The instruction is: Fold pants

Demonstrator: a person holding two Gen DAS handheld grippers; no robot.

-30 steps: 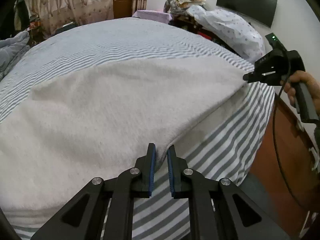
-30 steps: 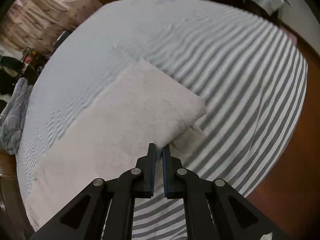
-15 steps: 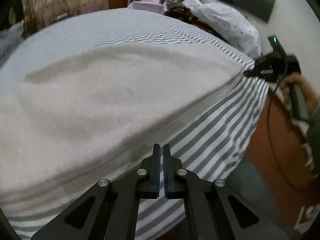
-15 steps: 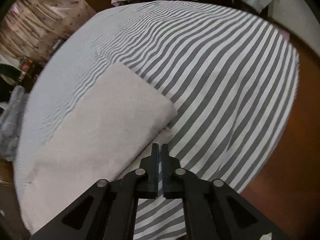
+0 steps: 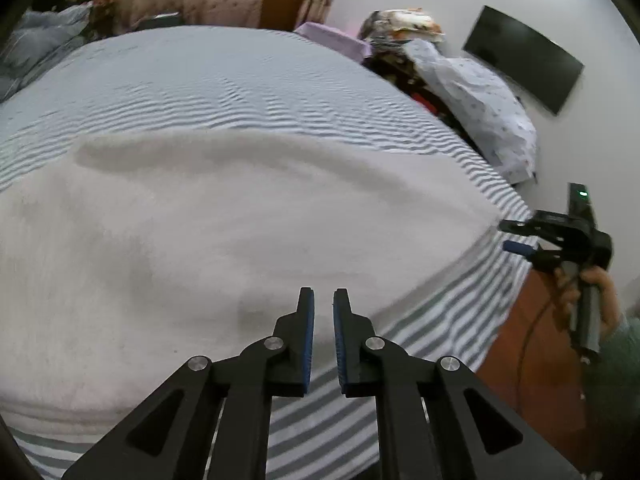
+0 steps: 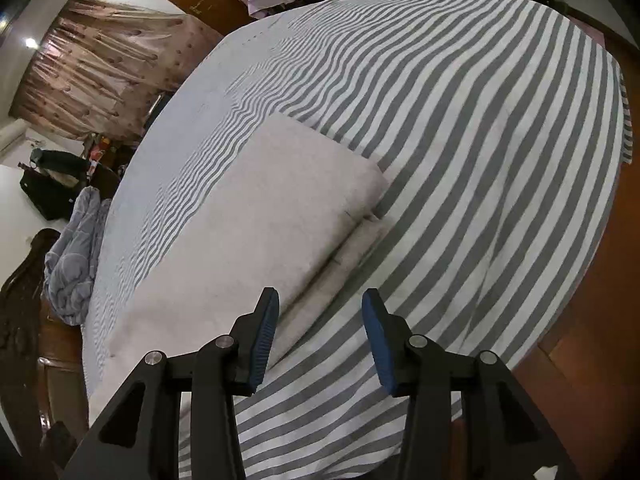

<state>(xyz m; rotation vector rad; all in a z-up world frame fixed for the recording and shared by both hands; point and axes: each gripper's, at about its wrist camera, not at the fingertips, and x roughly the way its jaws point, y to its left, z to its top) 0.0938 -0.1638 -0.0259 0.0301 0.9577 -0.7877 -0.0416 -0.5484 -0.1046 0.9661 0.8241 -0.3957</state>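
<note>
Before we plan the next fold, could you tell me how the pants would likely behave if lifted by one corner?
The pants would probably go floppy and drape, since they lie soft and flat on the striped sheet. The folded layers may slide apart; the edge already shows offset layers.

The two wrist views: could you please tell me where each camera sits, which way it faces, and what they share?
Left wrist: sits on the left gripper, low at the bed's near edge, facing across the folded pants; the right gripper and the hand holding it show at far right.
Right wrist: sits on the right gripper, looking down along the pants toward the curtains; only its own open fingers show.
Shared: the pants, the striped sheet and the curtains.
</note>
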